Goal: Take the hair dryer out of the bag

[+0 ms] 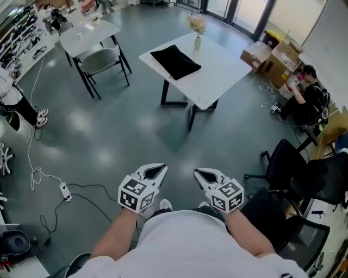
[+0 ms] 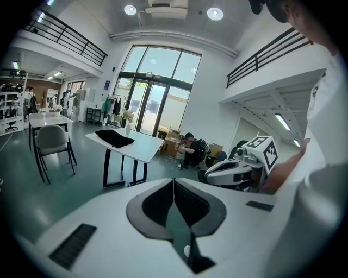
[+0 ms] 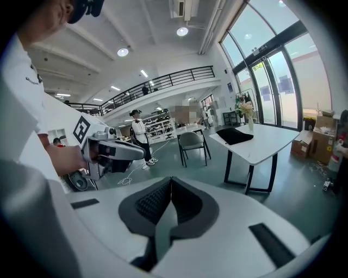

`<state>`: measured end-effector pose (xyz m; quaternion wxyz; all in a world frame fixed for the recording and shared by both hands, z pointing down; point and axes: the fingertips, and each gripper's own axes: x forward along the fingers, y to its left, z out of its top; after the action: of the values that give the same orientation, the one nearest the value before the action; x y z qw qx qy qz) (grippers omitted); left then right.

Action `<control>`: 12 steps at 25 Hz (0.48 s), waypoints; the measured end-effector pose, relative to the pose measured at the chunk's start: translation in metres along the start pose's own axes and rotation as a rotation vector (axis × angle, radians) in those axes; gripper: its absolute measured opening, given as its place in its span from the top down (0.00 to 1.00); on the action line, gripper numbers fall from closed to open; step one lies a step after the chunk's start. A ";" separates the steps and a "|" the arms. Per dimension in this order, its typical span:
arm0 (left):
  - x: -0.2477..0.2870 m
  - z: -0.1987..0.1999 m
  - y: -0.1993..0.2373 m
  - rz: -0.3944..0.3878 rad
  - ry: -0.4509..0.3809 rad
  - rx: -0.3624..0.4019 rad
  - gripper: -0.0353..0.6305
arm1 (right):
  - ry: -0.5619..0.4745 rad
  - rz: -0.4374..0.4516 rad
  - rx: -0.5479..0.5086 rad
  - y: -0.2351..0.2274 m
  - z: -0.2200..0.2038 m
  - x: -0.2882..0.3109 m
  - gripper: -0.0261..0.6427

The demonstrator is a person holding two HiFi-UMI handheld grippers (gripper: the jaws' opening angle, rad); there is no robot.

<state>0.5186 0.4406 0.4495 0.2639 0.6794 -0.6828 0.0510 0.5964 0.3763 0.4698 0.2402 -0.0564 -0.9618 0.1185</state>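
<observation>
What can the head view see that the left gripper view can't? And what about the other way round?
Only the head view shows the left gripper from outside, and the power strip on the floor. Only the left gripper view shows the ceiling lights, the balcony railing, and its own jaws shut, close up. Both show the right gripper, the white table with the black bag on it, the grey chair, and a person sitting by cardboard boxes.

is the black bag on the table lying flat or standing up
Lying flat: the black bag sits low and spread on the white table. Open or closed: cannot tell.
</observation>
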 end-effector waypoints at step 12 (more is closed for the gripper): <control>-0.028 -0.026 0.035 0.019 0.007 -0.053 0.92 | 0.044 0.008 -0.025 0.025 0.005 0.034 0.94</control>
<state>0.4909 0.4793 0.4698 0.2835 0.6654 -0.6895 0.0378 0.5657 0.4050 0.4745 0.2601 -0.0657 -0.9575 0.1062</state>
